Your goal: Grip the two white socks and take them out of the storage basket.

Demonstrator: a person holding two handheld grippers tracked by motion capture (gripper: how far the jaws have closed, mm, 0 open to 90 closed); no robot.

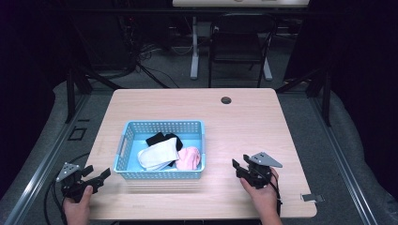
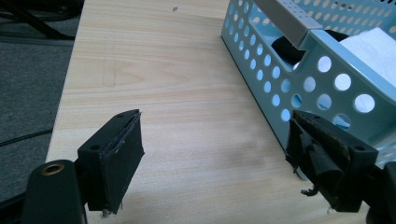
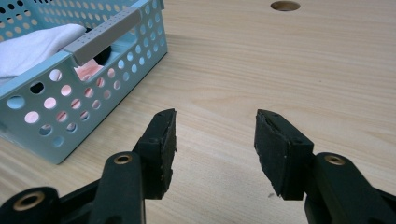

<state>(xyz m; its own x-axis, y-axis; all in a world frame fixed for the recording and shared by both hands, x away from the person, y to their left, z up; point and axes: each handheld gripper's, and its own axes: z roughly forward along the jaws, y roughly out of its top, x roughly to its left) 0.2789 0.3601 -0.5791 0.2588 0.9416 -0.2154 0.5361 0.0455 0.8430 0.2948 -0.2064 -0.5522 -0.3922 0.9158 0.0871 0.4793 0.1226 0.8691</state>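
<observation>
While both of my hands rest at the near edge, the tabletop (image 1: 244,117) carries one blue perforated basket (image 1: 162,174) left of its centre, closer to the near edge than the far one. Inside the basket lie a white cloth (image 1: 157,155), a pink cloth (image 1: 188,158) toward its near right corner, and a black cloth (image 1: 162,138) behind them. My left gripper (image 1: 97,176) sits at the near left corner, just beside the basket's left end, jaws apart and empty. My right gripper (image 1: 240,166) sits near the basket's right end, jaws spread wide over bare wood.
</observation>
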